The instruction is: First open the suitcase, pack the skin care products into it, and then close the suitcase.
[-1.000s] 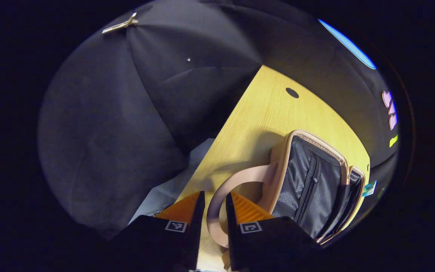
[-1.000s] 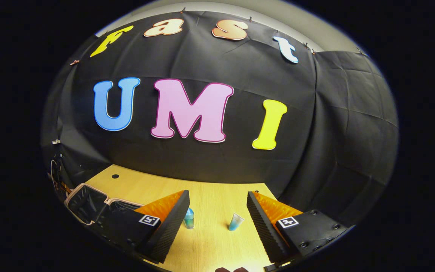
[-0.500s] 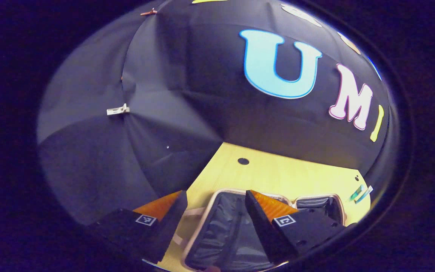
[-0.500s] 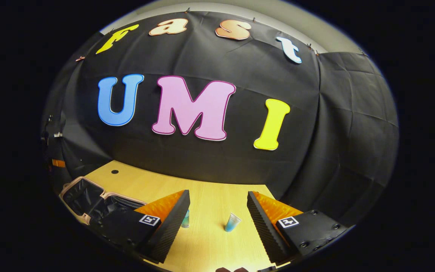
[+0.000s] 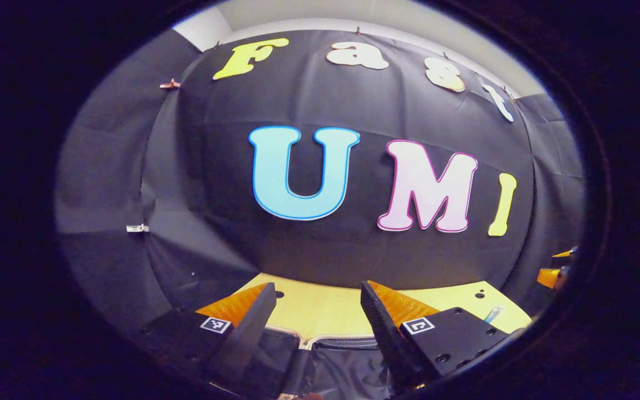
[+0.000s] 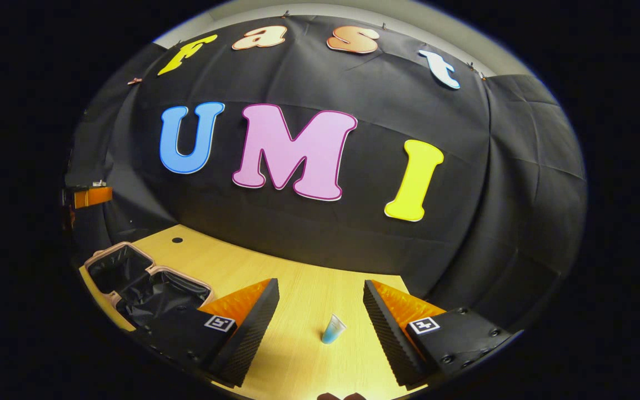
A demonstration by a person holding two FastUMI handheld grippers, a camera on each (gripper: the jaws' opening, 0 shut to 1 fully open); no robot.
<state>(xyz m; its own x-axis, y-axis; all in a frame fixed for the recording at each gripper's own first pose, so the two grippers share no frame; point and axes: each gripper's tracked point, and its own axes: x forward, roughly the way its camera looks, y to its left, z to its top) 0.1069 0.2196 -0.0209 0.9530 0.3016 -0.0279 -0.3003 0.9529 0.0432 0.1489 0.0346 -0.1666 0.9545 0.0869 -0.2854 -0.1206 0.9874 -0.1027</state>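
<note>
Now the suitcase (image 6: 142,283) lies open at the tabletop's (image 6: 298,278) left end, so packing is judged due. Both the left gripper (image 5: 314,311) and right gripper (image 6: 320,311) are spread wide, empty. A small tube (image 6: 332,329), ahead of the right gripper, should be grasped next.

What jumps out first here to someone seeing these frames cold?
The open suitcase lying flat at the table's left end, its dark lining exposed in both halves. Next, a small blue tube standing alone on the wood, straight ahead between the open fingers of the right gripper. The left gripper, also open, hangs over the suitcase lining.
</note>
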